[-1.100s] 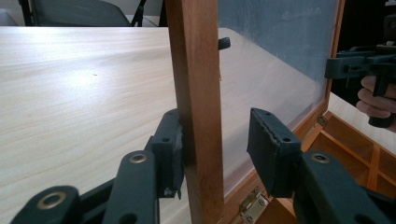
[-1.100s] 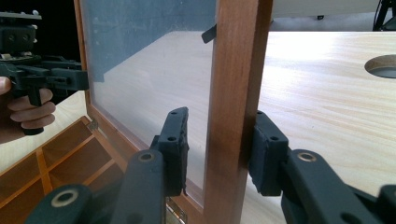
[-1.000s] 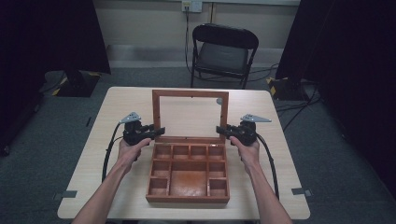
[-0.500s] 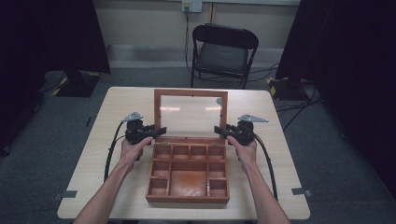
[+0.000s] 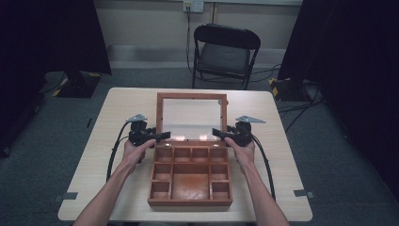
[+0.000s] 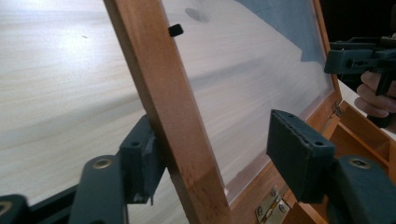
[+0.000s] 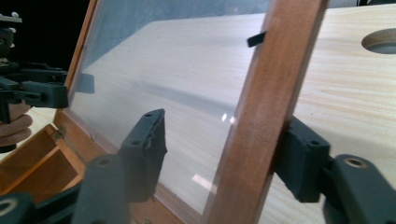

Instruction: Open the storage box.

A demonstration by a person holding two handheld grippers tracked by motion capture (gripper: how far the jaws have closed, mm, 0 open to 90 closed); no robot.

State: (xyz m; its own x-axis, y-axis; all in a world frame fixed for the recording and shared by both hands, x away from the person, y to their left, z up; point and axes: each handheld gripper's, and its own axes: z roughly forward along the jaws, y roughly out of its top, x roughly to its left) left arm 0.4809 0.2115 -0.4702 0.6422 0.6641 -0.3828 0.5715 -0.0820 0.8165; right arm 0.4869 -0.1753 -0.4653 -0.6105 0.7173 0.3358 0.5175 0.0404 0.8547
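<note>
An open wooden box (image 5: 190,181) with several compartments stands at the table's near middle. Its glass-paned lid (image 5: 190,97) rises from the far edge and leans back. My left gripper (image 5: 157,136) is open, its jaws straddling the lid's left side rail (image 6: 173,121); the outer pad (image 6: 140,161) touches the wood and the inner one stands off the glass. My right gripper (image 5: 219,133) is open in the same way around the right side rail (image 7: 261,116), with its outer pad (image 7: 301,161) against the wood. A brass hinge (image 6: 271,205) joins lid and box.
The light wooden table (image 5: 122,108) has bare room on both sides of the box and behind the lid. It has a round hole (image 7: 380,42) near the far right. A black folding chair (image 5: 223,52) stands beyond the far edge, with cables on the floor.
Both grippers have edged inward onto the lid's side rails. The lid's top edge sits slightly lower in the high view and the glass reflects more light.
</note>
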